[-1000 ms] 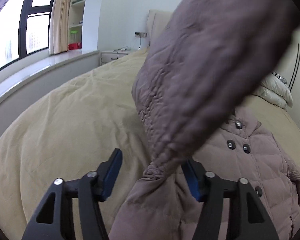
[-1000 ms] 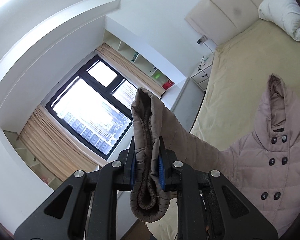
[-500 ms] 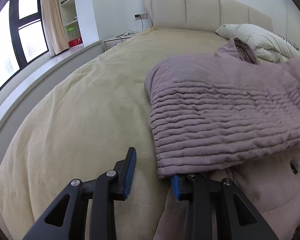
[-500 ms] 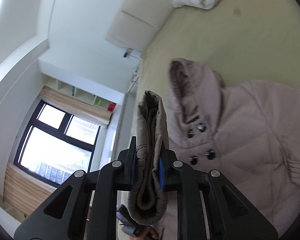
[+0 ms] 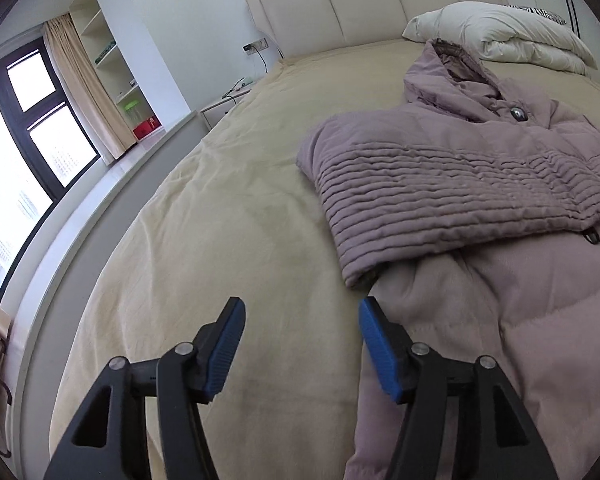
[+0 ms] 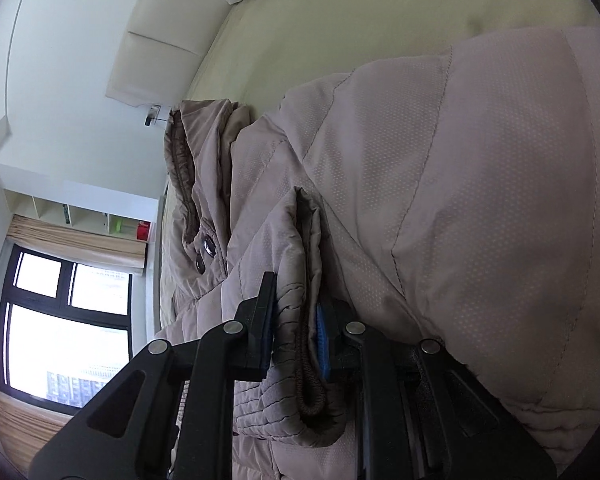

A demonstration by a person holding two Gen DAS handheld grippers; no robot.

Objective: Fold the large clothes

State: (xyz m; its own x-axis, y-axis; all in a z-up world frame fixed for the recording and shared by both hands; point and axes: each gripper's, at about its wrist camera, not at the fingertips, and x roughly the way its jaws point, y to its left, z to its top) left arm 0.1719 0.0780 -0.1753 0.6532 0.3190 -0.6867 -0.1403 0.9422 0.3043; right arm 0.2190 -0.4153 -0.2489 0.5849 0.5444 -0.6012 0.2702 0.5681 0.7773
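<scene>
The right gripper (image 6: 294,332) is clamped on the sleeve cuff (image 6: 300,392) of the coat (image 6: 480,208) — the ribbed cuff sits between the blue pads, so the sleeve can be steered across the coat body ahead of it. The left gripper (image 5: 300,344) is released, jaws wide apart and holding nothing; it hangs above the bed (image 5: 220,220) with the coat's edge just to its right, likely placed to steady the fold line. Ahead and to the right of it, the sleeve (image 5: 440,208) lies folded across the coat front, with the hood (image 5: 452,76) beyond, toward the pillow (image 5: 496,32).

One second ago the sleeve hung raised in the air; now it rests flat across the coat, and the left gripper has drawn back from under it.
</scene>
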